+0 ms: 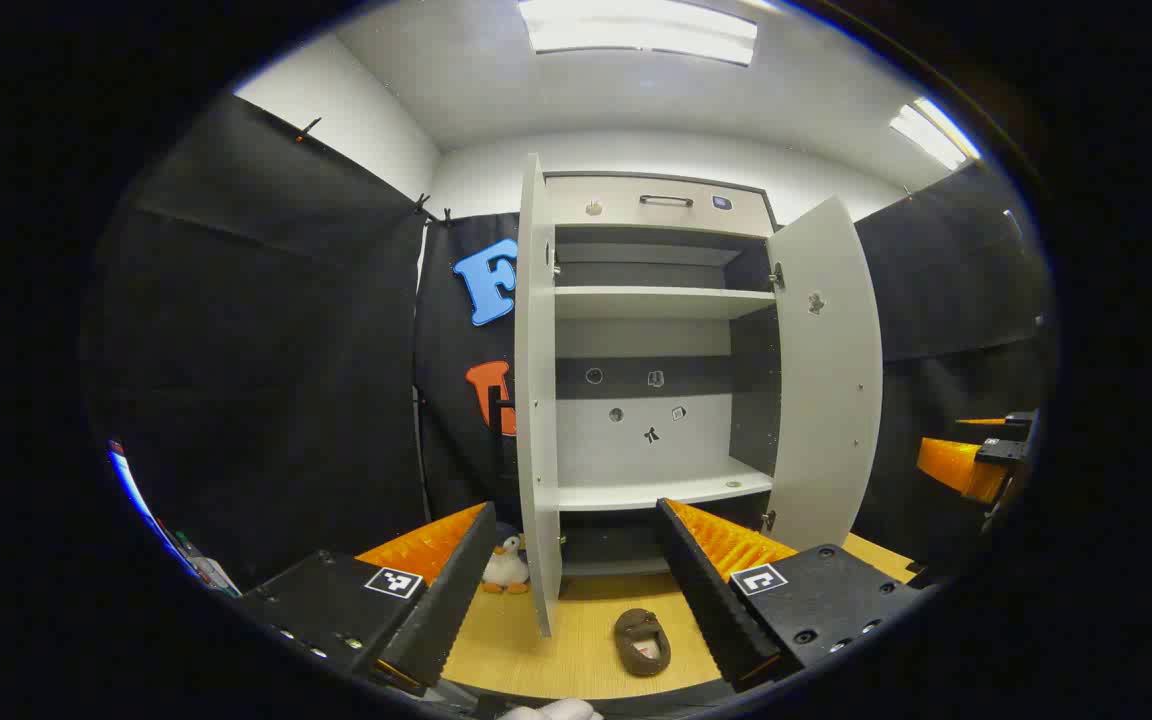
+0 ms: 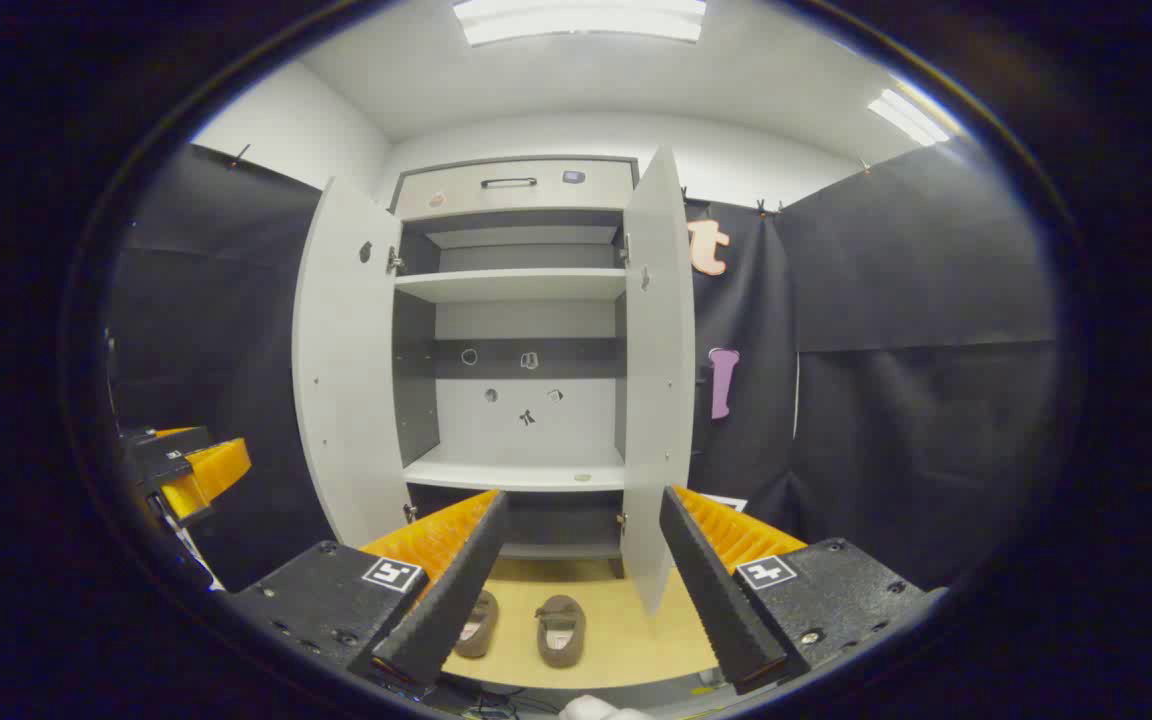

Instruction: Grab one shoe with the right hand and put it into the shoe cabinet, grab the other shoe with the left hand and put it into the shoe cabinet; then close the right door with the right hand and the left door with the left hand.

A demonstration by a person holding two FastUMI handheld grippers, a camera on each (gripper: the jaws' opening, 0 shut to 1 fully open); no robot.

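Pale wood floor (image 2: 626, 625) of a booth hung with black cloth, under ceiling lights. Nearest, the left gripper (image 1: 576, 590) and right gripper (image 2: 576, 585) both stand spread wide, holding nothing. Just beyond them, two brown fabric slippers lie side by side on the floor, left shoe (image 2: 477, 622) and right shoe (image 2: 560, 629), in front of the tall white shoe cabinet (image 2: 521, 290). A small plush penguin (image 1: 506, 568) sits beside the left door (image 1: 534, 400). Left and right door (image 2: 656, 380) are swung open; the shelves are bare. Judged stage: start; both placements and both closings remain.
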